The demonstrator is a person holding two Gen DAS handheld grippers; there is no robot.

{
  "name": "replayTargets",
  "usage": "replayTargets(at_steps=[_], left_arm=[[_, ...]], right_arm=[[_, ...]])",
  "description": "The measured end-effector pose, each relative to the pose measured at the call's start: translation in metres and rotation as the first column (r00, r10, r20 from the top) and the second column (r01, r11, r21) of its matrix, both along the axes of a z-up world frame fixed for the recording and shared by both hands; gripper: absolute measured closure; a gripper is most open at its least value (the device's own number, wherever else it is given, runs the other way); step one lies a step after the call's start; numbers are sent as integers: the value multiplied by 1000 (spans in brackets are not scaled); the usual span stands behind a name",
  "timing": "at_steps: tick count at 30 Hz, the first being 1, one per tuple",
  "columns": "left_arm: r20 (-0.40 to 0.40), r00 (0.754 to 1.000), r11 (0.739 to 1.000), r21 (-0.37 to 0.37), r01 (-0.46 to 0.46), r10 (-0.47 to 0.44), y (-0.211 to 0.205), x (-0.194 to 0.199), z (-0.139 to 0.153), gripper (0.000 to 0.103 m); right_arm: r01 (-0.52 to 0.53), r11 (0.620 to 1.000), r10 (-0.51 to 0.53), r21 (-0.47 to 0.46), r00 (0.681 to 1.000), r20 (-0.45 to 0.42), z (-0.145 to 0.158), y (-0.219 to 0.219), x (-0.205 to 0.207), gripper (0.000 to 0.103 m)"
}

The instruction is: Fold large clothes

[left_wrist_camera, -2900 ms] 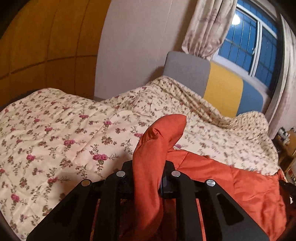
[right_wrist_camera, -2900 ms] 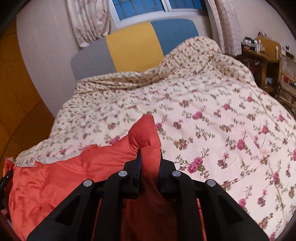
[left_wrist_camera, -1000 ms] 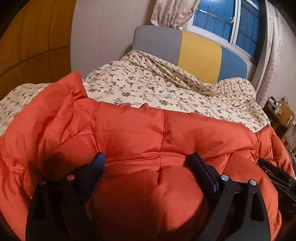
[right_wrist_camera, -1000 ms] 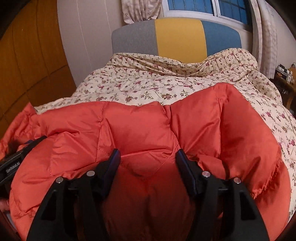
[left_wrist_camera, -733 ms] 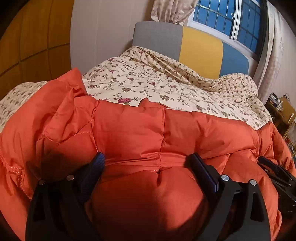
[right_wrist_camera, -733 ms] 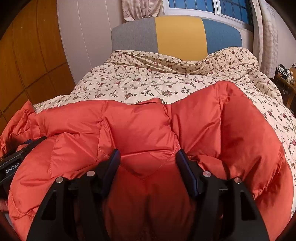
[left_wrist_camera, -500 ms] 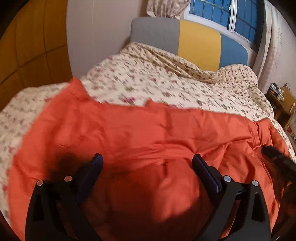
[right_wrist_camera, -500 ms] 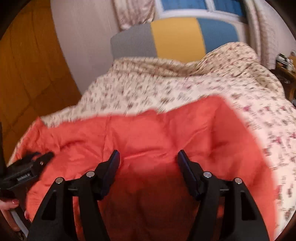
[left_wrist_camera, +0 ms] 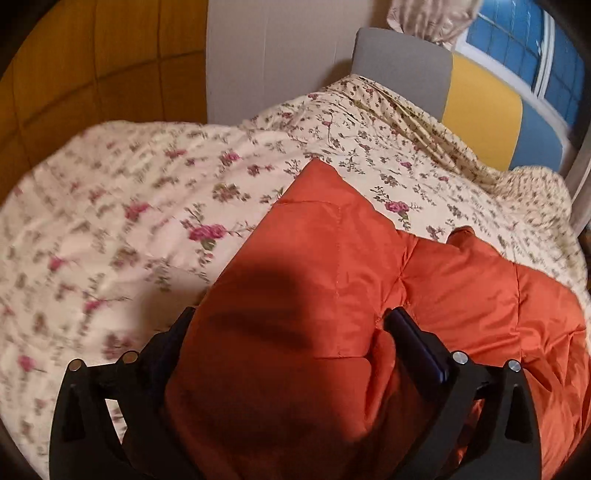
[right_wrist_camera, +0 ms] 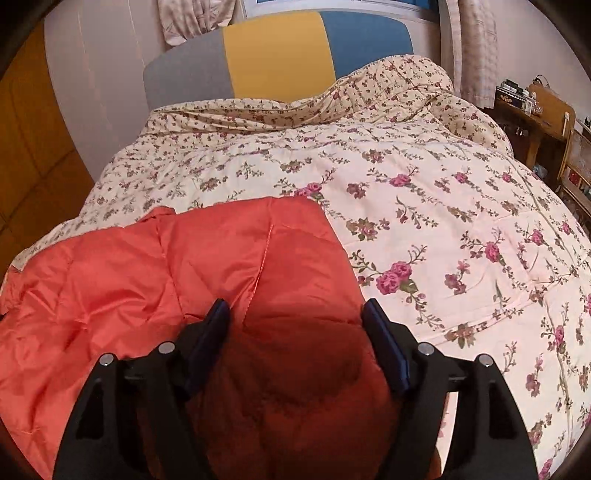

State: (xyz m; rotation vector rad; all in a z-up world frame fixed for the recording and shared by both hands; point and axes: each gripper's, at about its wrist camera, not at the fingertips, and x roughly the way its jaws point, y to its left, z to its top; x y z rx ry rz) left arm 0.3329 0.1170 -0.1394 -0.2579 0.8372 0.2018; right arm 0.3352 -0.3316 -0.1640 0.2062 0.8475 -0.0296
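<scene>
Orange quilted fabric fills the foreground on both cameras: the puffy jacket (left_wrist_camera: pixel 369 295) lies spread on the bed, and each tool sits right over it. On the left wrist view, the left gripper (left_wrist_camera: pixel 291 325) has its jaws spread wide, with a thick bulge of the jacket swelling up between the two fingers (left_wrist_camera: pixel 417 343); the fabric sits between them, but they are not pressed together on it. A dark shadow falls across the padding just ahead of the jaws. Over on the right wrist view it's the same picture: the right gripper (right_wrist_camera: pixel 295 317) stands wide apart too, straddling a mound of the jacket (right_wrist_camera: pixel 184 266), blue-edged fingers (right_wrist_camera: pixel 384 343) flanking the padding on either side.

Moving outward, the jacket's far edge ends in a squared corner against the floral quilt (right_wrist_camera: pixel 424 206), cream with pink roses, which covers the whole bed. The quilt is blurred on the left side of the left view (left_wrist_camera: pixel 110 221). Beyond that, the quilt bunches up against a headboard (right_wrist_camera: pixel 273 55) in grey, yellow and blue panels. Behind it hang patterned curtains (right_wrist_camera: pixel 195 18) beside a blue-lit window (left_wrist_camera: pixel 517 48). Far right, a wooden desk (right_wrist_camera: pixel 532 114) holds small clutter.
</scene>
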Motion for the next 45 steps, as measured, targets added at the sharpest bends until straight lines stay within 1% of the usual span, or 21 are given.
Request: replayTargets(at_steps=[4, 6, 8, 10, 12, 13, 14, 17, 19, 20, 22, 25, 27, 29, 32, 36, 39, 42, 45], left_arm=[[11, 1000, 999, -51, 12, -11, 4, 2, -10, 3], [14, 1000, 997, -80, 15, -14, 5, 3, -13, 3], [16, 1000, 996, -82, 16, -15, 3, 3, -12, 3], [12, 1000, 998, -60, 10, -10, 1, 1, -9, 3], [14, 1000, 1000, -19, -1, 2, -3, -6, 0, 3], [27, 1000, 1000, 3, -2, 2, -7, -14, 5, 3], [45, 999, 1000, 13, 4, -4, -9, -22, 10, 3], [139, 989, 998, 34, 51, -55, -20, -57, 29, 3], [184, 977, 992, 78, 97, -110, -28, -81, 39, 3], [192, 974, 990, 93, 103, -119, -31, -88, 41, 3], [202, 970, 988, 99, 115, -133, -34, -105, 42, 3], [186, 974, 991, 59, 118, -127, -32, -121, 34, 3], [178, 977, 993, 27, 115, -118, -32, -129, 30, 3], [172, 977, 992, 12, 124, -125, -34, -135, 26, 3], [161, 978, 991, 21, 130, -132, -38, -144, 22, 3], [141, 980, 990, 32, 139, -142, -40, -151, 16, 3], [118, 979, 985, 70, 158, -166, -44, -153, 10, 3], [102, 976, 978, 109, 179, -190, -46, -154, 4, 3], [103, 976, 978, 108, 180, -191, -46, -155, 1, 3]], right_arm=[[7, 999, -7, 32, 1000, -5, -6, -2, 6, 26], [9, 1000, -9, 30, 1000, -7, -7, -2, 7, 26], [11, 1000, -11, 19, 1000, -3, -7, 0, 6, 26], [16, 1000, -16, 9, 1000, 6, -6, 1, 3, 26], [25, 1000, -25, -11, 1000, 16, -1, 2, 0, 25], [29, 999, -29, -25, 999, 15, 2, 3, -2, 25], [32, 999, -32, -36, 999, 12, 5, 4, -4, 25], [48, 997, -47, -66, 999, 23, 21, 8, -18, 25], [46, 998, -44, -46, 998, 35, 28, 12, -29, 24], [48, 998, -46, -30, 998, 46, 35, 14, -38, 24], [46, 999, -45, -11, 997, 62, 42, 19, -50, 24], [25, 999, -27, 30, 996, 81, 55, 30, -68, 24], [7, 1000, -10, 27, 995, 99, 63, 41, -80, 24], [-14, 1000, 12, 23, 993, 117, 71, 54, -90, 24], [-50, 998, 46, 26, 991, 126, 75, 70, -100, 24], [-84, 996, 80, 29, 990, 120, 71, 87, -107, 24], [-112, 993, 107, 39, 989, 100, 62, 100, -105, 24], [-120, 993, 118, 19, 990, 80, 51, 112, -102, 24], [-126, 992, 126, 1, 991, 48, 36, 117, -96, 23]])
